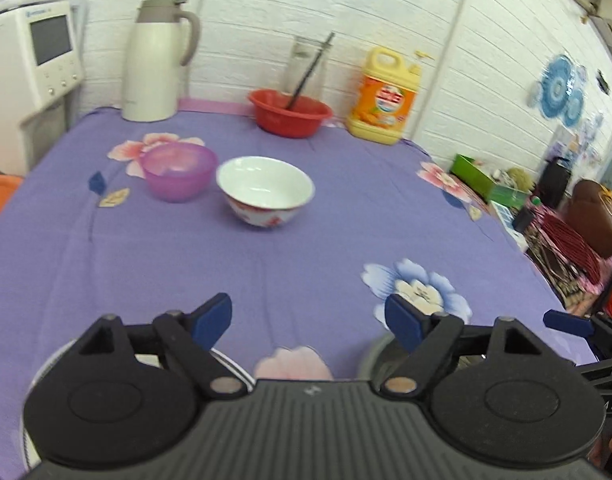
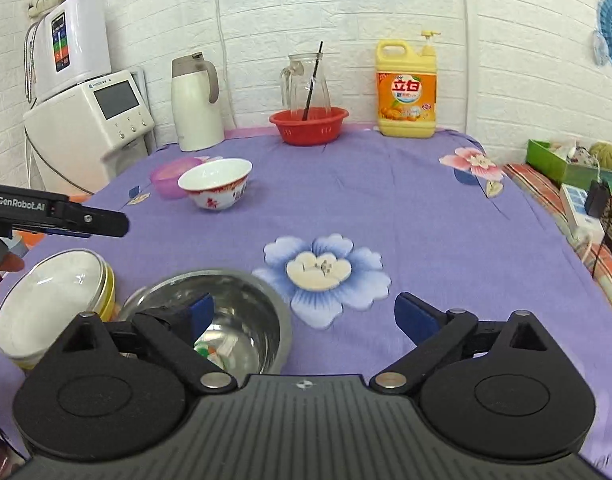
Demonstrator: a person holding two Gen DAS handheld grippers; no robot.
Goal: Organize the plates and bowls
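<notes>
A white bowl with red pattern stands mid-table beside a purple plastic bowl. A steel bowl sits at the near edge, under my right gripper's left finger. A stack of white and yellow plates lies left of it. My left gripper is open and empty above the near table. My right gripper is open and empty, low over the steel bowl. The left gripper also shows at the left of the right wrist view.
At the back stand a white thermos jug, a red basket with a glass pitcher, and a yellow detergent bottle. A white appliance stands off the table's left; clutter lies off its right edge.
</notes>
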